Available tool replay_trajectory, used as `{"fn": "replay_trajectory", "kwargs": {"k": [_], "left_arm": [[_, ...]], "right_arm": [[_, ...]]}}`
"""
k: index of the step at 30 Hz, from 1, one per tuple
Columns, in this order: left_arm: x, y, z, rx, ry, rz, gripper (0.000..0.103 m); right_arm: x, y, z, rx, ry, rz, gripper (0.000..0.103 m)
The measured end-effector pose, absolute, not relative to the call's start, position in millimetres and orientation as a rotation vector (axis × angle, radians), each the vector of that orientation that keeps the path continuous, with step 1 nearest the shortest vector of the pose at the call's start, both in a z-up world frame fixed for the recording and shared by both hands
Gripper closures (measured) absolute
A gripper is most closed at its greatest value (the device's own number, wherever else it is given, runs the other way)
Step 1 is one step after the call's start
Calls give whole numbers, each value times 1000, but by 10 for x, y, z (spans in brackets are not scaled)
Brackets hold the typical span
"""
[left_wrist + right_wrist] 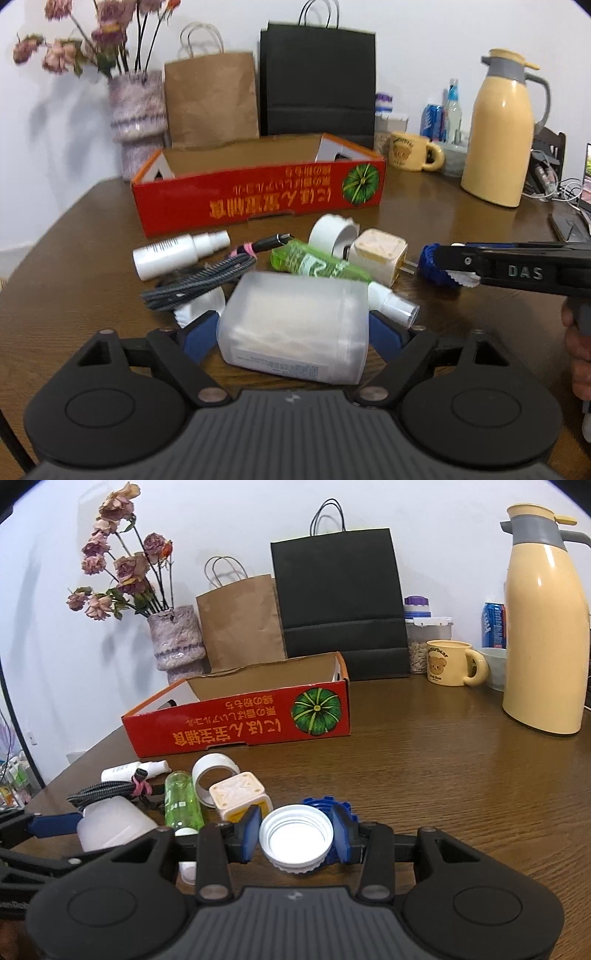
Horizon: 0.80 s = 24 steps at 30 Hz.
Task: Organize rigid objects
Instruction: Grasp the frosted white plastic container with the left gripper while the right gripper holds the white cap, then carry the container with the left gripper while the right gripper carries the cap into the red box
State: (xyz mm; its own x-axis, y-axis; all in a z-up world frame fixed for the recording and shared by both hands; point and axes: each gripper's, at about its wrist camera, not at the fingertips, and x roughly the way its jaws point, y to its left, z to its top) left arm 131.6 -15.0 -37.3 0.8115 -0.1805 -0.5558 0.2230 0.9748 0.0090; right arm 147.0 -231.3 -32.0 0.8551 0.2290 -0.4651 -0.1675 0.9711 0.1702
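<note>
1. A plain white wall (443, 524) closes the far side — soft shadows of flowers fall on it at the left.
2. A dark brown wooden table (443, 775) with visible grain fills the near ground.
3. Far left on the table stands a mottled pink vase (177, 642) of dried roses.
4. Against the wall lean a brown paper bag (240, 624) and, to its right, a black paper bag (340, 602).
5. Far right — a cream thermos jug (543, 627), with a yellow mug (450, 662) beside it.

Along the tabletop's far edge: vase (178, 642) of dried roses, brown paper bag (240, 622), black paper bag (340, 602), lidded jar (424, 646), yellow bear mug (448, 662). Right edge: cream thermos jug (543, 627), blue can (493, 624).
</note>
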Motion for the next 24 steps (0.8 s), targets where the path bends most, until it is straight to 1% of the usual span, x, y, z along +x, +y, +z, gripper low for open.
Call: {"fn": "replay_trajectory", "kwargs": {"k": [5, 9, 16, 24], "left_arm": [[1459, -135, -387, -5, 627, -206, 15], [1515, -171, -392, -20, 626, -193, 18], [1451, -194, -385, -6, 607, -170, 18], [1204, -281, -336, 9, 550, -177, 19]], "right_arm": [[1451, -2278, -318, 112, 503, 233, 63], [1443, -2267, -318, 110, 503, 238, 63], [1428, -2263, -320, 113, 498, 233, 63], [1425, -2291, -316, 124, 489, 227, 63]]}}
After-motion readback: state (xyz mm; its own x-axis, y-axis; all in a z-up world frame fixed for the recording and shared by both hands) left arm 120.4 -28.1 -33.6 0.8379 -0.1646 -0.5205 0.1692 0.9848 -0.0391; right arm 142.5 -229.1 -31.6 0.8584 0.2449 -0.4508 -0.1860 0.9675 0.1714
